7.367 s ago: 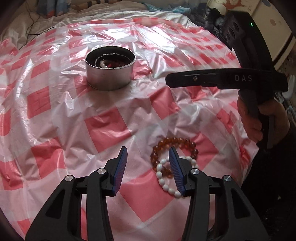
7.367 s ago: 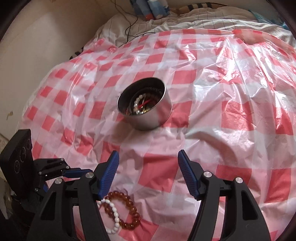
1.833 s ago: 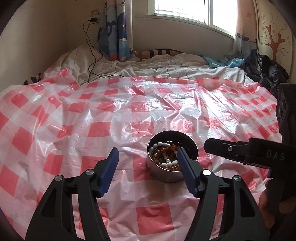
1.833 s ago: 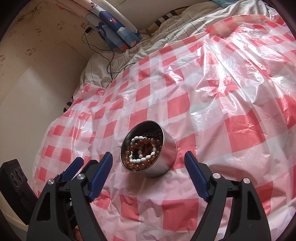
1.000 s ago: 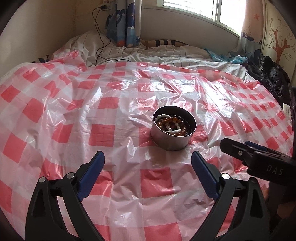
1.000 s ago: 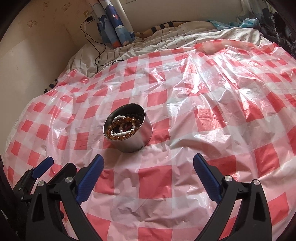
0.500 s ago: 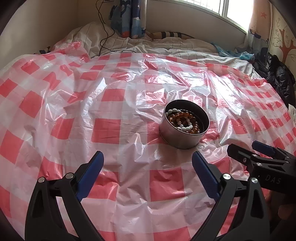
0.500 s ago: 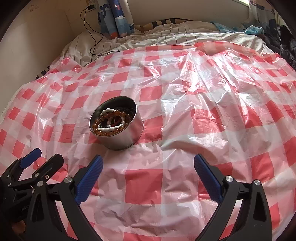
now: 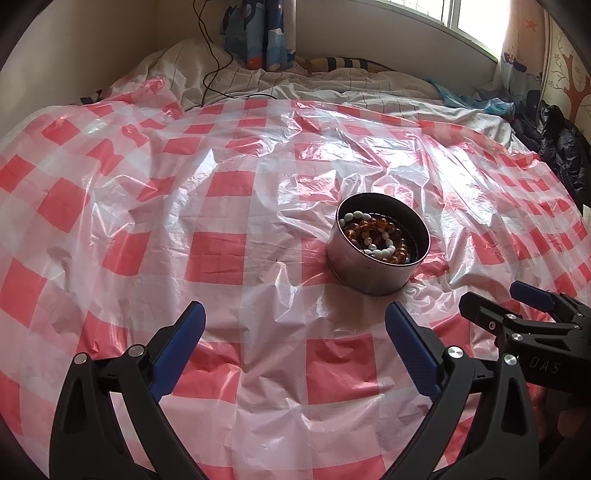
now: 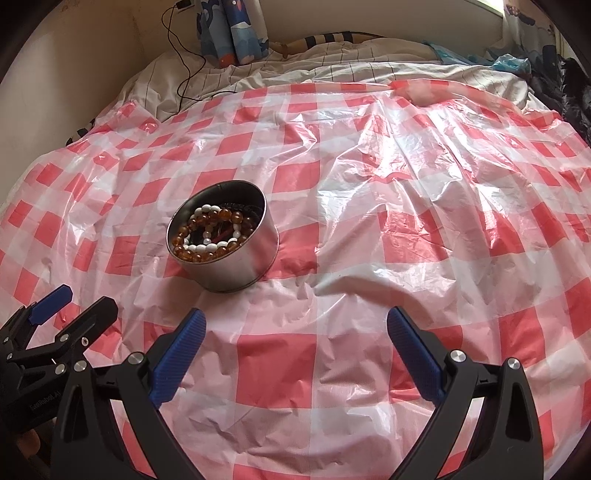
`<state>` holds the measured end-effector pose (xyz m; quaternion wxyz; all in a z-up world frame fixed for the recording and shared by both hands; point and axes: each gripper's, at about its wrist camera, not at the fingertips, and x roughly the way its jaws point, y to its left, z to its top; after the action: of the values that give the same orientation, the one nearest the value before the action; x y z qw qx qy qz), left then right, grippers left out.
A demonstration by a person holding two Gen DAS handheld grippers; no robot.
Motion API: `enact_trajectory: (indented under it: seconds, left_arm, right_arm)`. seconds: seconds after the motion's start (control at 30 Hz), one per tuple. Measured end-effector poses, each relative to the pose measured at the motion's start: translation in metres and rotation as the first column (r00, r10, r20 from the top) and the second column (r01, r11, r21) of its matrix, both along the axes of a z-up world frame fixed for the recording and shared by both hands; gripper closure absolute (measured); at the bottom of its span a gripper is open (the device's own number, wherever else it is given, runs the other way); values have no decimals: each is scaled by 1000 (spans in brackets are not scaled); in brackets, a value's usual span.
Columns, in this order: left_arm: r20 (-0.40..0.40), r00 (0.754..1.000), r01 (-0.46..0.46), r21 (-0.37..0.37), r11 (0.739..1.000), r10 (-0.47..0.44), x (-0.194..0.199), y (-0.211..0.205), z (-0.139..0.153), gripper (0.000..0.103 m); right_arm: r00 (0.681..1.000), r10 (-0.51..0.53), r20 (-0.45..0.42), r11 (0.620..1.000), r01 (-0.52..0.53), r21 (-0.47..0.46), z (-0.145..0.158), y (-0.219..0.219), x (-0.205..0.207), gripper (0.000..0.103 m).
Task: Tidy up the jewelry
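A round metal tin (image 9: 373, 273) (image 10: 236, 269) stands on the red-and-white checked plastic sheet (image 9: 221, 254) (image 10: 406, 221). Inside it lie an amber bead bracelet (image 9: 373, 226) (image 10: 192, 254) and a white bead bracelet (image 9: 380, 253) (image 10: 207, 246), tangled together. My left gripper (image 9: 293, 317) (image 10: 68, 299) is open and empty, hovering near the sheet's front, short of the tin. My right gripper (image 10: 295, 325) (image 9: 495, 299) is open and empty too, to the right of the left one and just in front of the tin.
The sheet covers a bed with a striped white blanket (image 9: 332, 85) at the far end. A black cable (image 9: 210, 62) trails over the blanket from the wall. A blue patterned curtain (image 9: 258, 33) hangs behind. Dark clothing (image 9: 561, 144) lies at the far right edge.
Both bracelets went from the sheet into the tin. Since then both grippers have opened wider and drawn back toward the front of the bed, leaving the tin farther off.
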<state>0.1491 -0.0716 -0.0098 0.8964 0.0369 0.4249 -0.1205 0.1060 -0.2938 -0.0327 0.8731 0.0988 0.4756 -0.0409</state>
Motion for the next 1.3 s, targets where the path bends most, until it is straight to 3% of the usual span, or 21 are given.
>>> enact_trajectory:
  seconds: [0.87,1.3]
  left_arm:
    - [-17,1000,-2,21,1000,2,16,-7,-7,8]
    - [16,1000,10,108,994,-12,16,-14,-4,8]
  right_arm:
    - [1000,11,-27,1000,-11,-10,-8,-6,14,8]
    - [1000,12,-26,1000,-12,-10,-7,-5,16,8]
